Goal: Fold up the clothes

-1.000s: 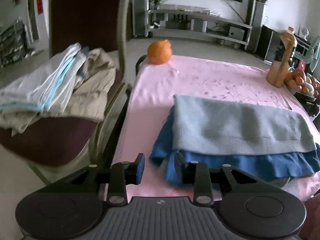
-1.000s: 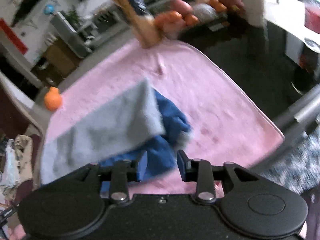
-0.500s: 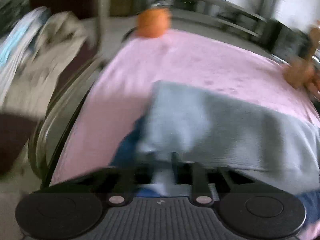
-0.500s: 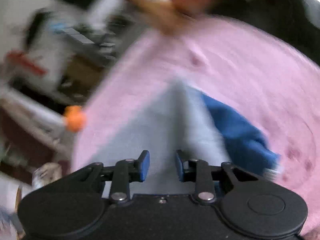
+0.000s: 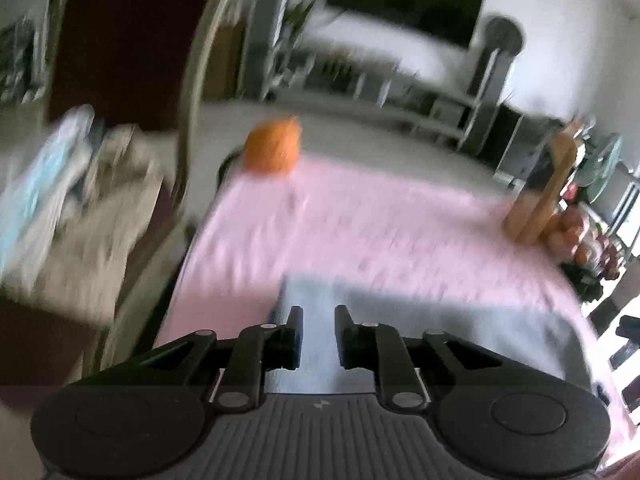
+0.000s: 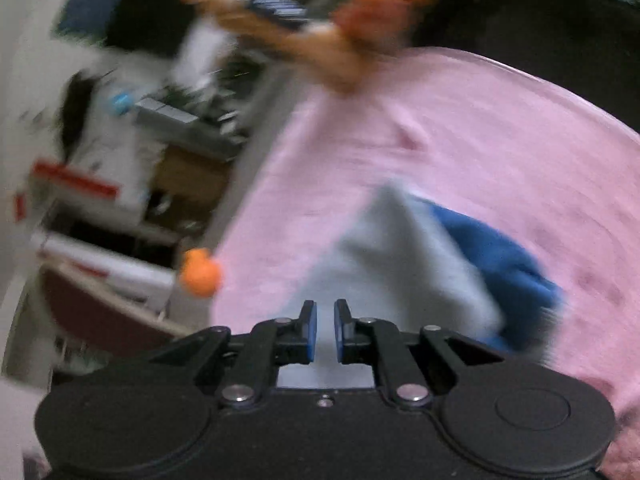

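A folded garment, grey (image 5: 440, 320) on top and blue (image 6: 500, 256) beneath, lies on the pink cloth-covered table (image 5: 360, 224). My left gripper (image 5: 318, 320) sits over the garment's left end with the grey cloth between its fingers; the jaws stand a little apart. My right gripper (image 6: 325, 316) sits over the grey cloth (image 6: 384, 268) at the garment's other end, jaws narrowly apart with grey cloth between them. Both views are motion-blurred, so the grip cannot be judged.
An orange round object (image 5: 274, 150) sits at the table's far left corner. A wooden stand (image 5: 544, 196) and fruit (image 5: 576, 236) are at the right edge. A chair (image 5: 120, 40) with stacked folded clothes (image 5: 68, 200) stands left of the table.
Both grippers moved in over the garment's ends. The right jaws narrowed. The left view now tilts upward and shows more of the room.
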